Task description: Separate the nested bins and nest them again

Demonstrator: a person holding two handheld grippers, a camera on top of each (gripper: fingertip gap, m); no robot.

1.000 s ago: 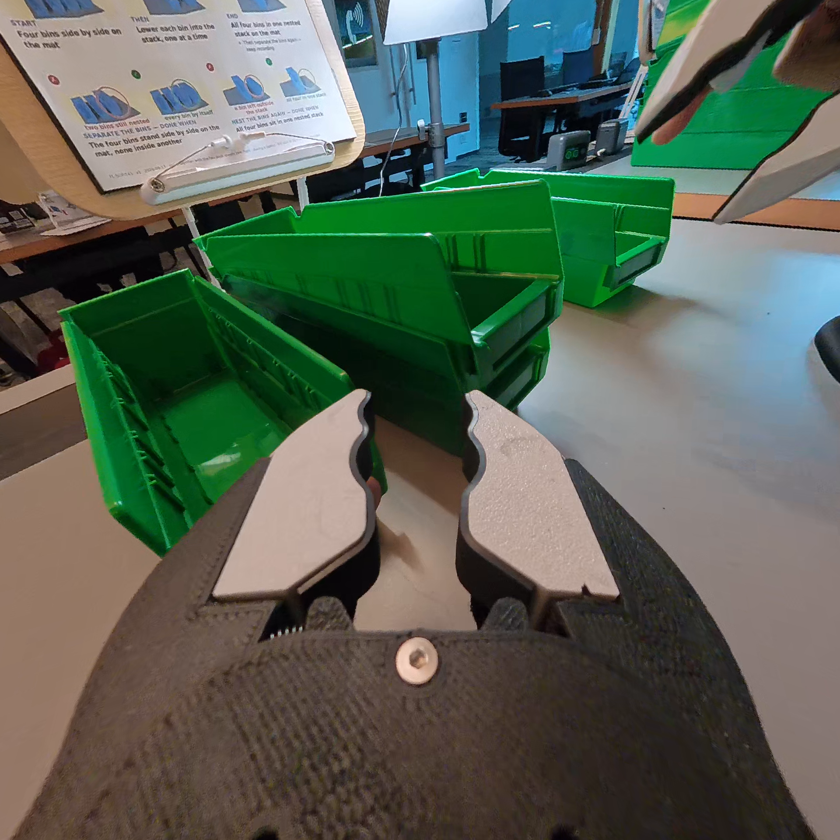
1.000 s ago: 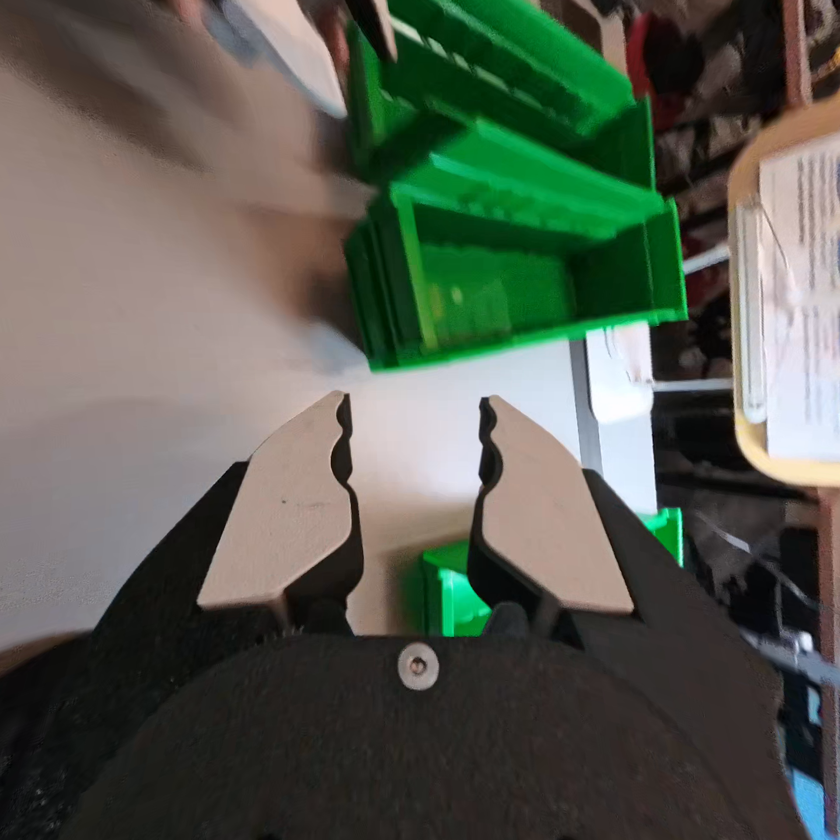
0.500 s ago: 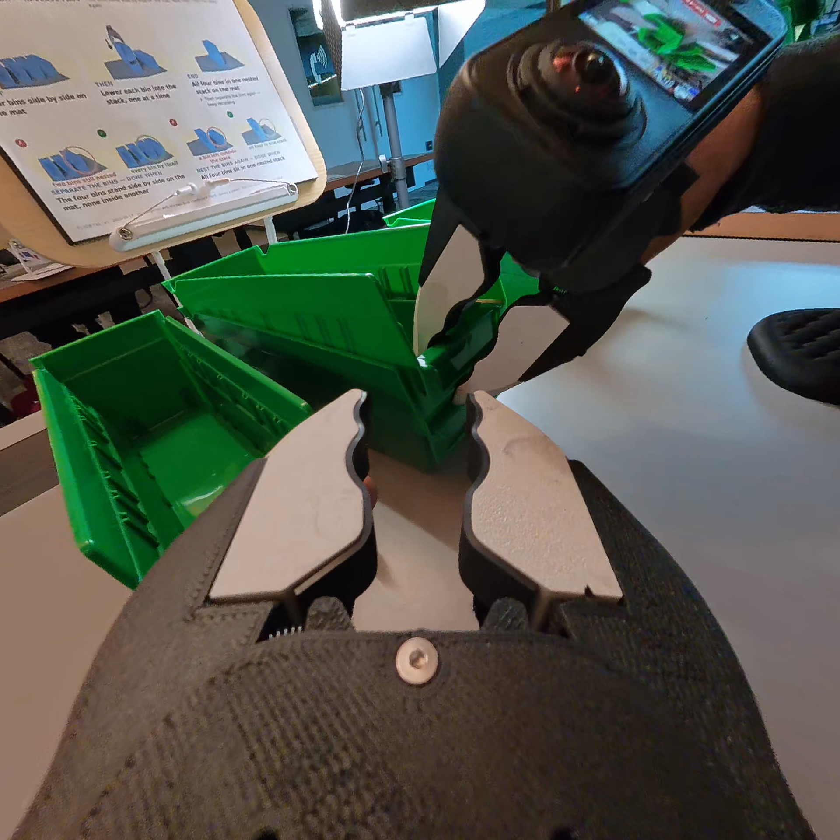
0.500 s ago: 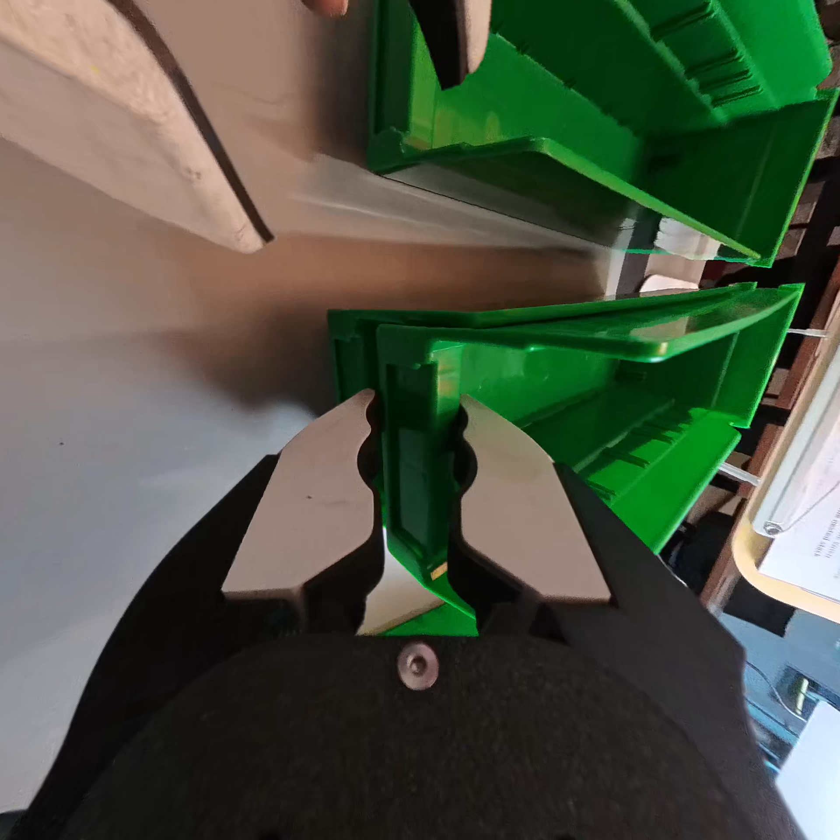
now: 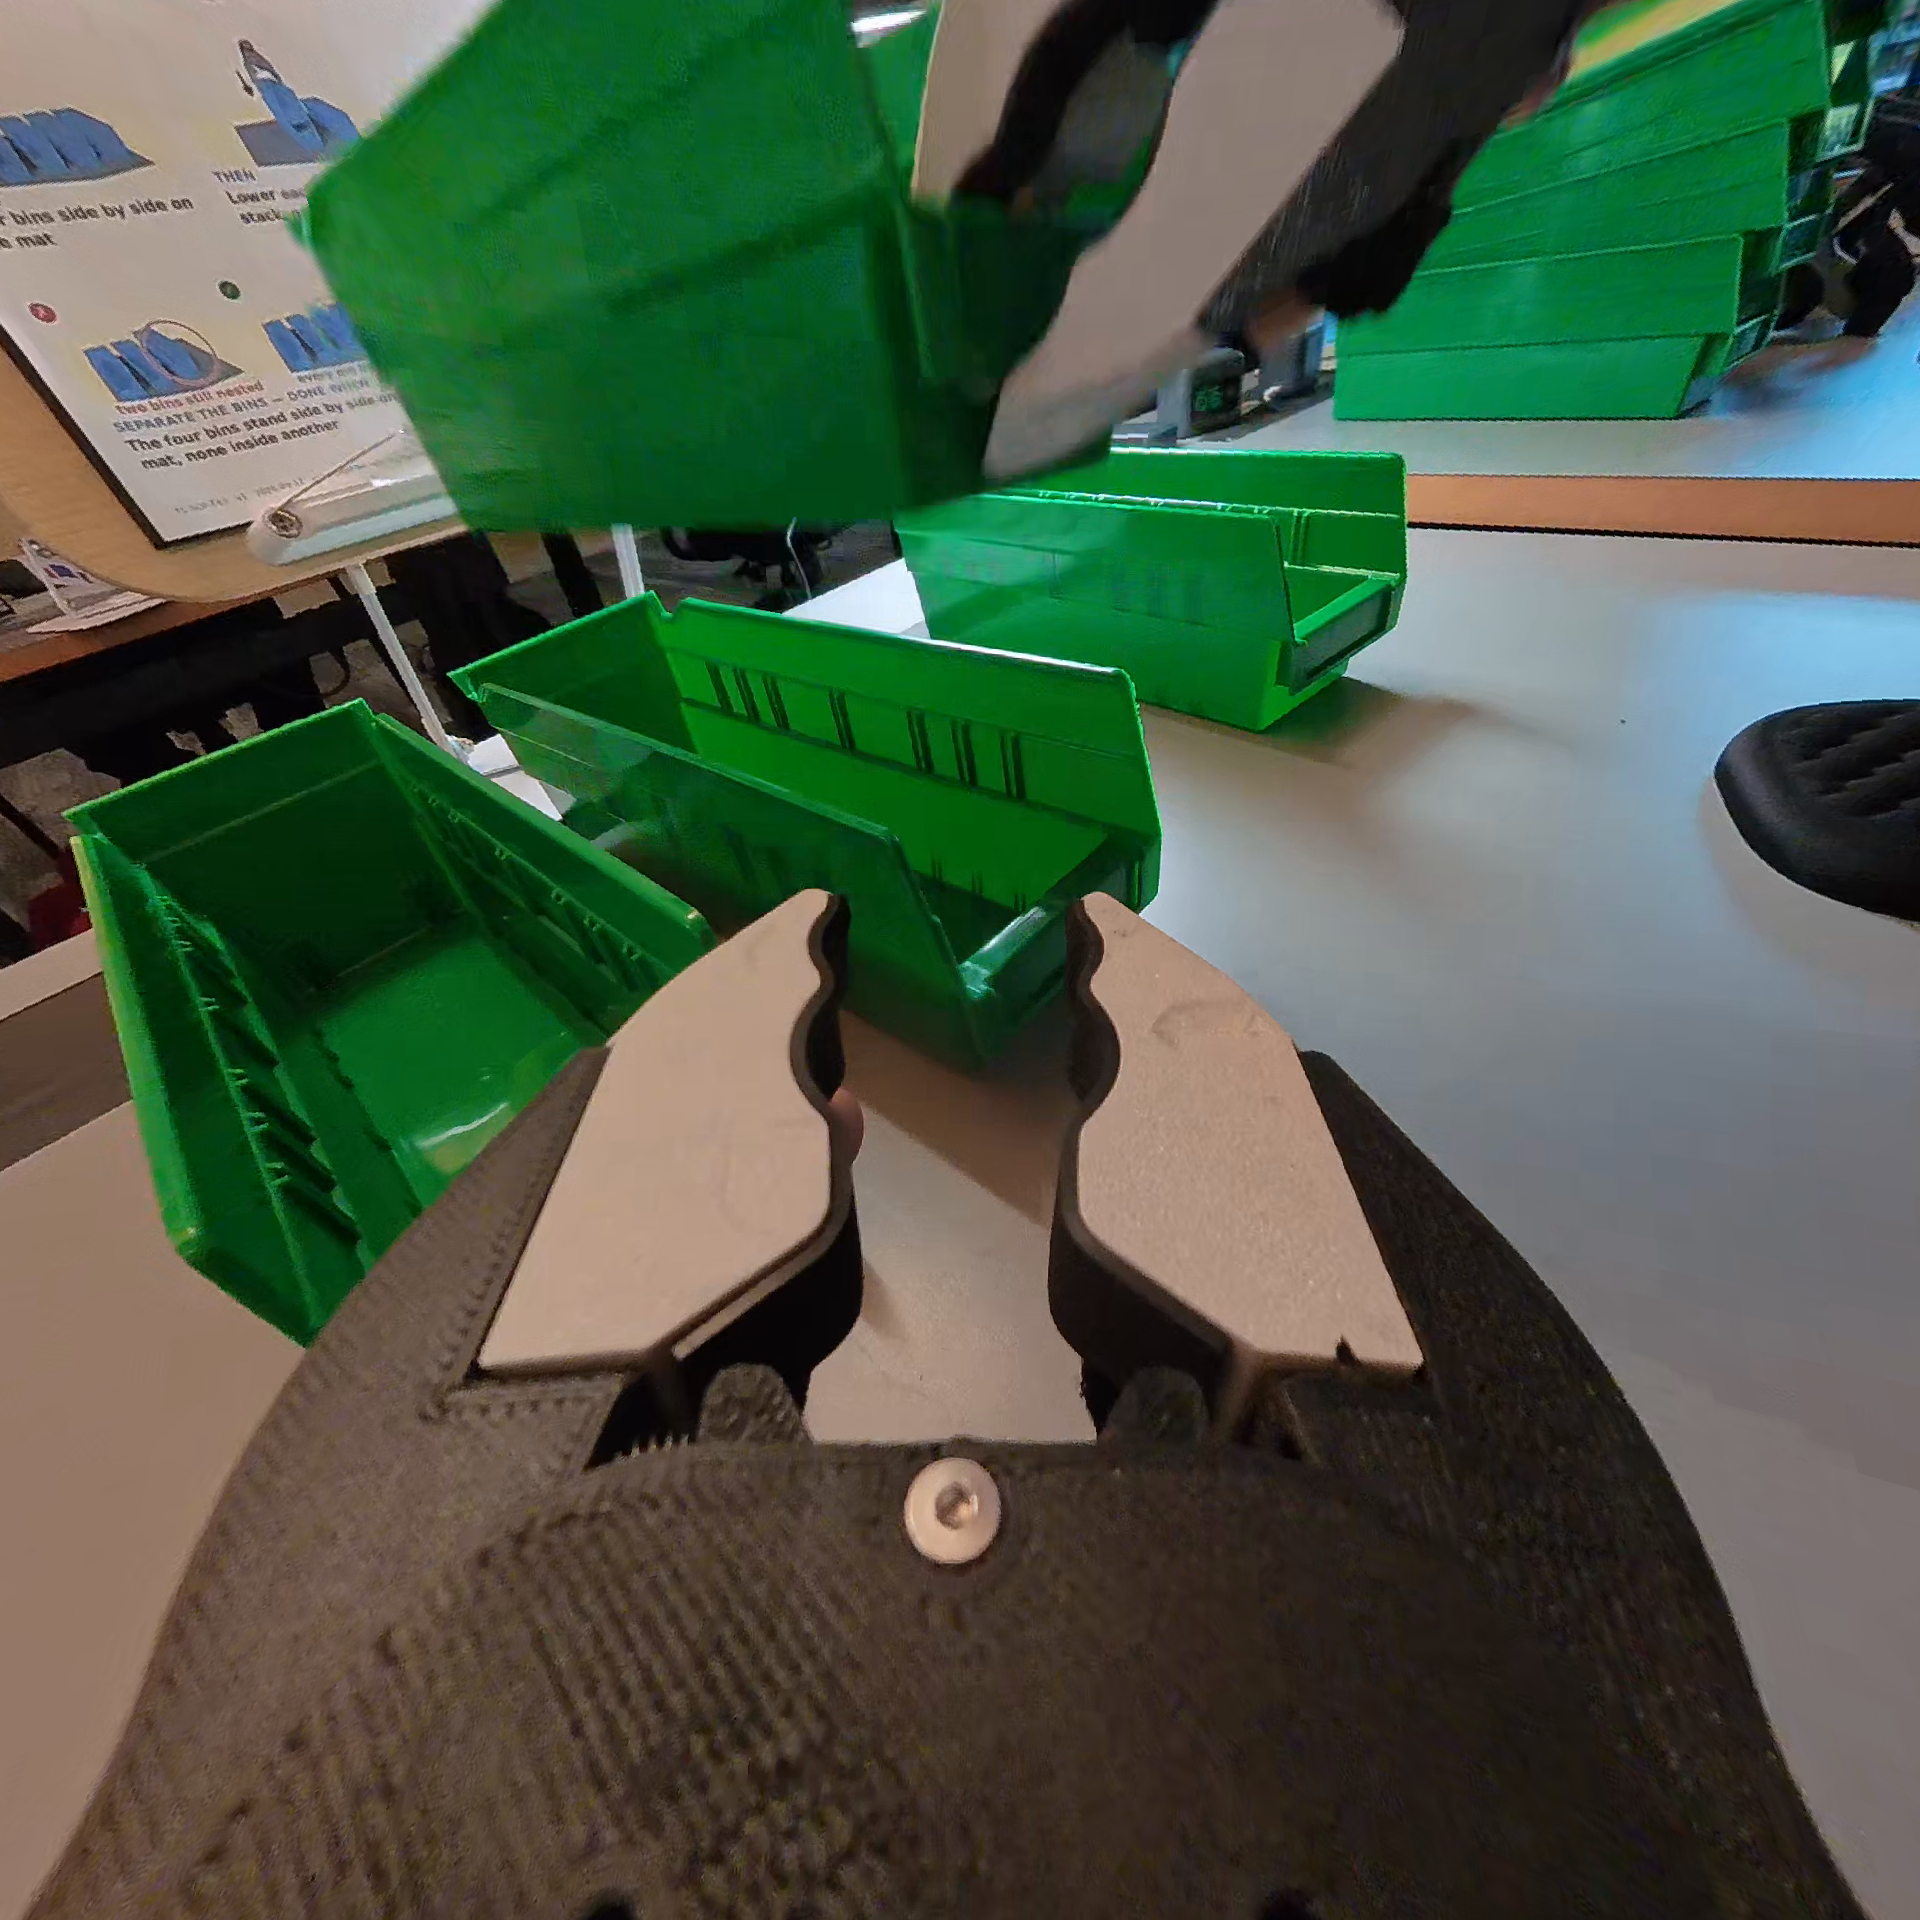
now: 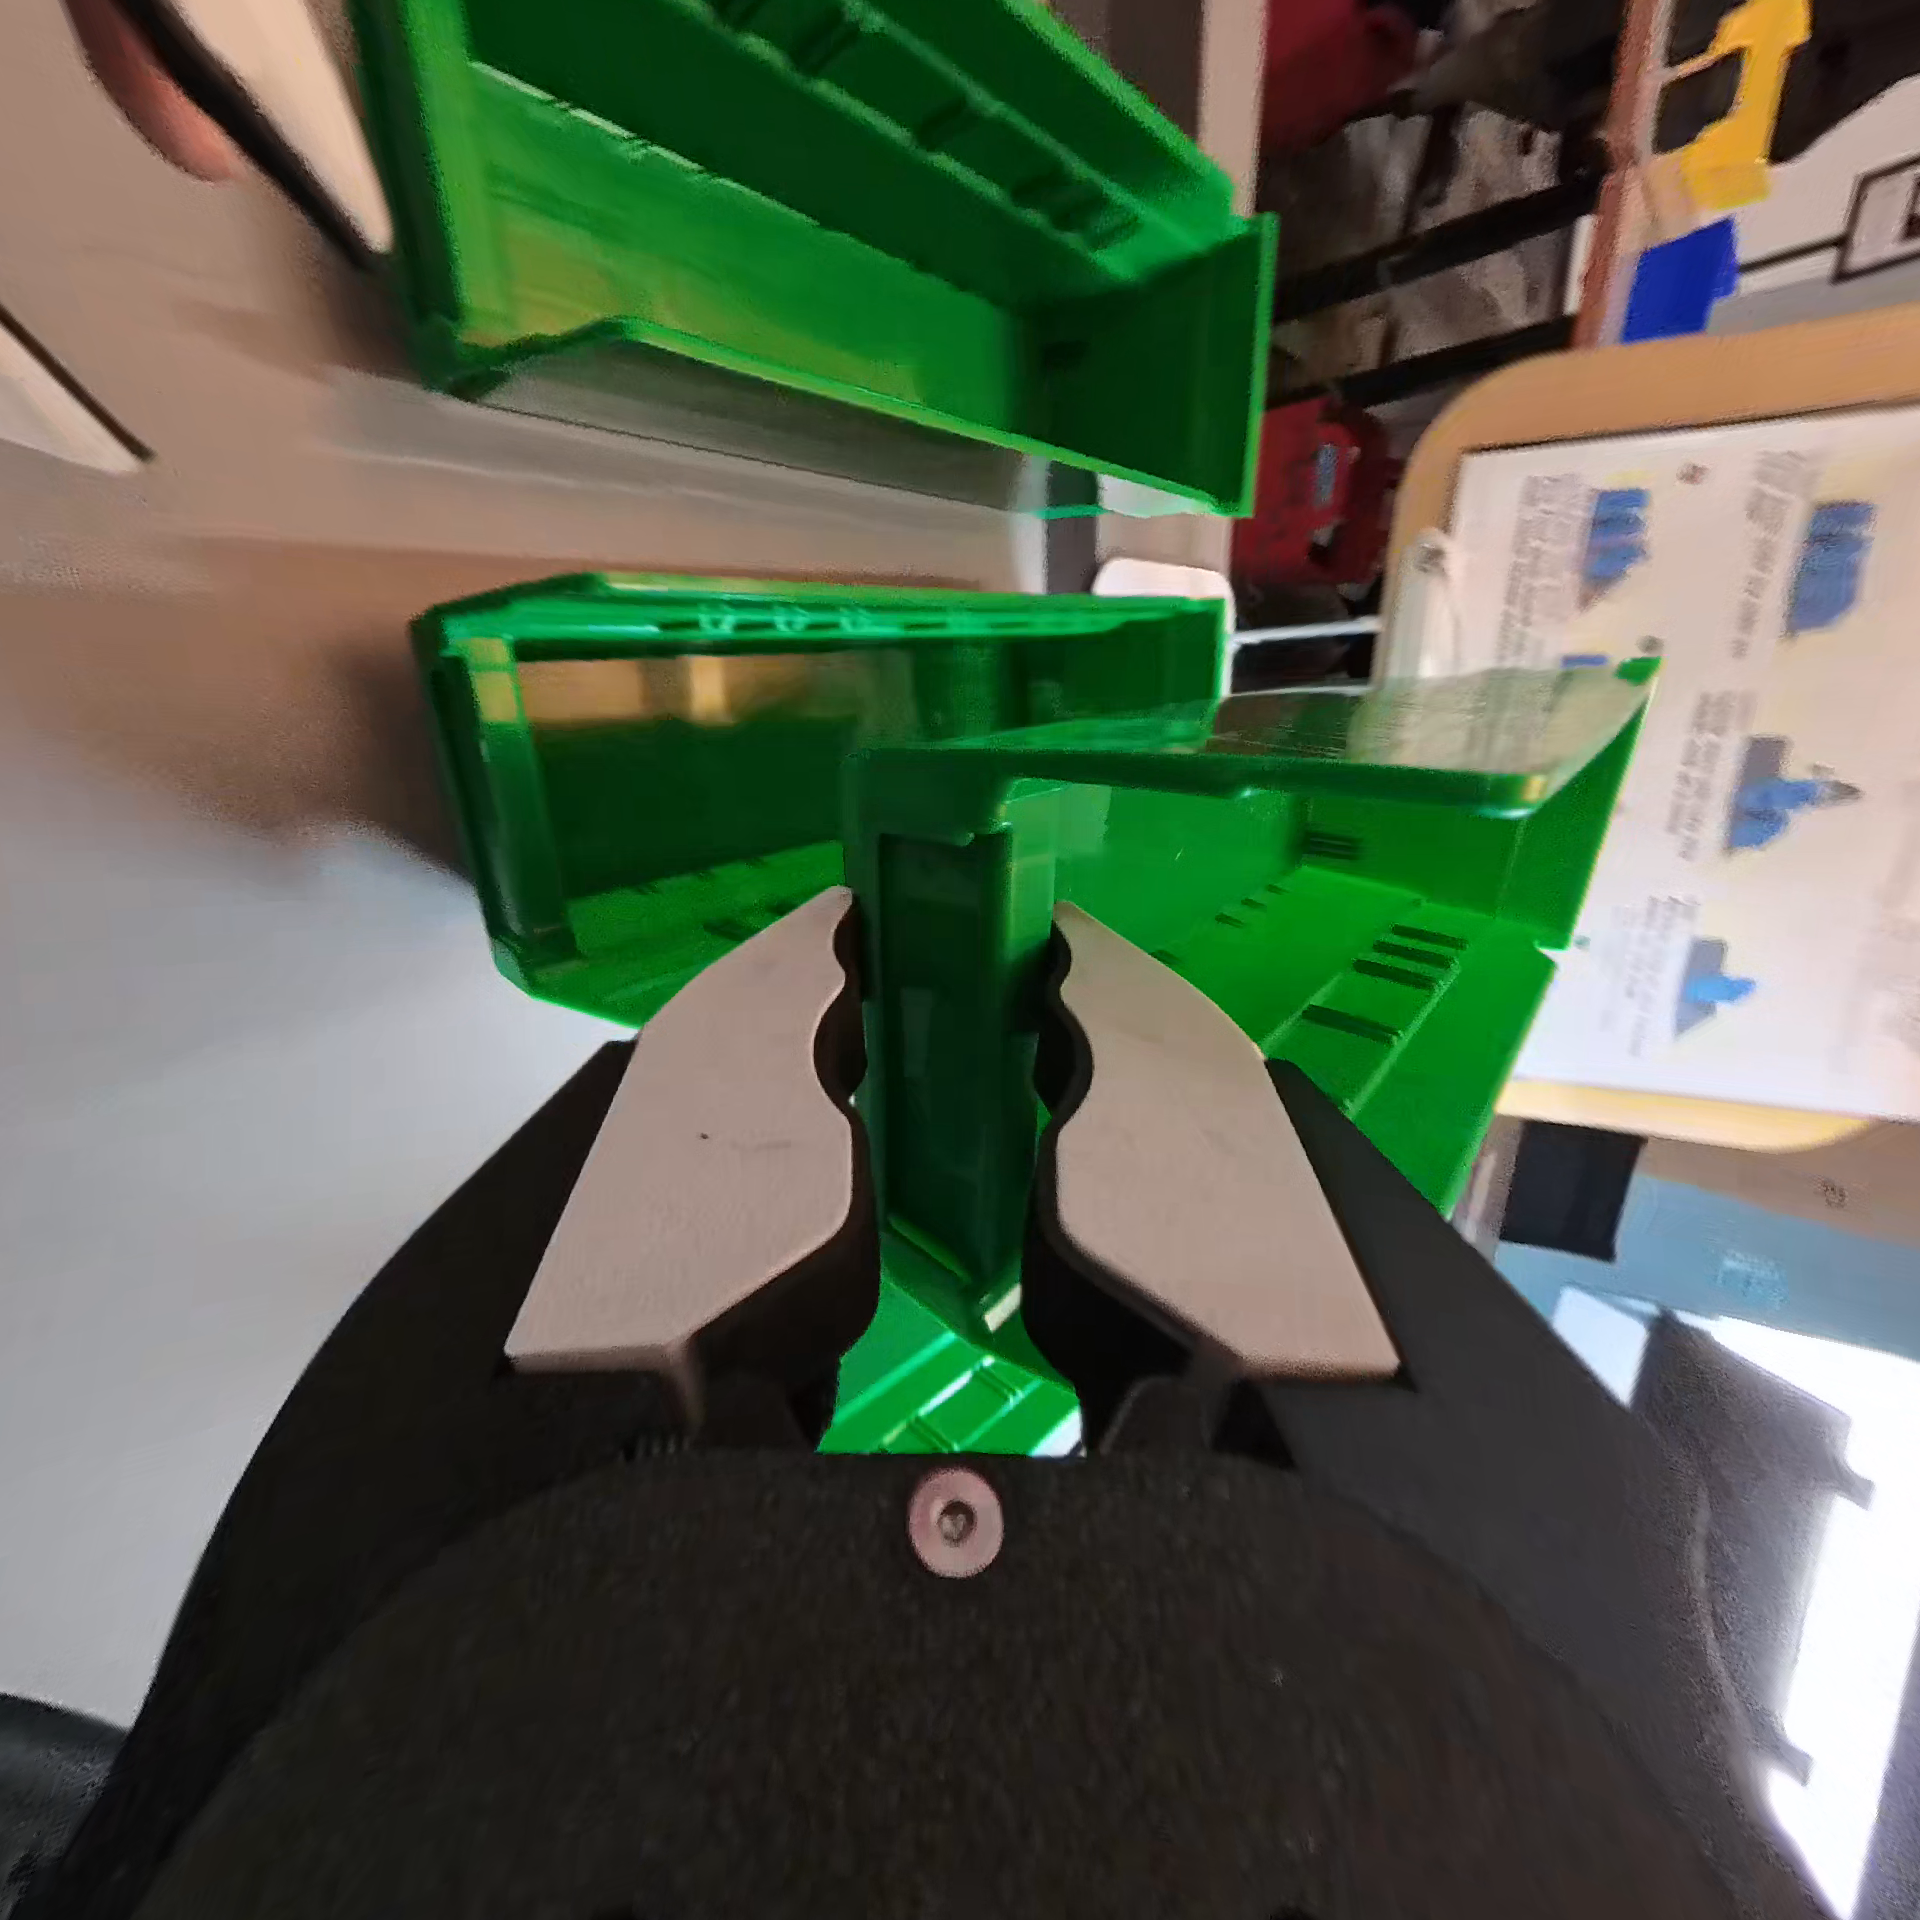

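From the left wrist view, the left gripper [image 5: 951, 1023] hangs low over the grey table [image 5: 1507, 987], its jaws parted moderately with nothing between them. Half a second ago the bin straight ahead of its fingertips carried a second bin nested inside, with the right gripper biting on that bin's front lip; now the lifted bin [image 5: 665, 270] is in the air, up and ahead of the left gripper and blurred with motion, carried by the right gripper [image 5: 1049, 281] at its front end. The lower bin [image 5: 914, 821] sits alone on the table just beyond the left fingertips, apparently unmoved. An open bin [image 5: 343, 997] lies ahead to the left, and a fourth bin [image 5: 1153, 582] stands farther ahead to the right. In the right wrist view, the right gripper [image 6: 951, 945] is clamped narrow on the front lip of the lifted bin [image 6: 1351, 883], whose body stretches away ahead and to the right; the grip looks the same as half a second ago. The lower bin [image 6: 727, 790] now shows separately ahead and to the left, with clear space between the two. I judge this pair just separated, so the lifted bin needs setting down on open table to finish the separating stage.
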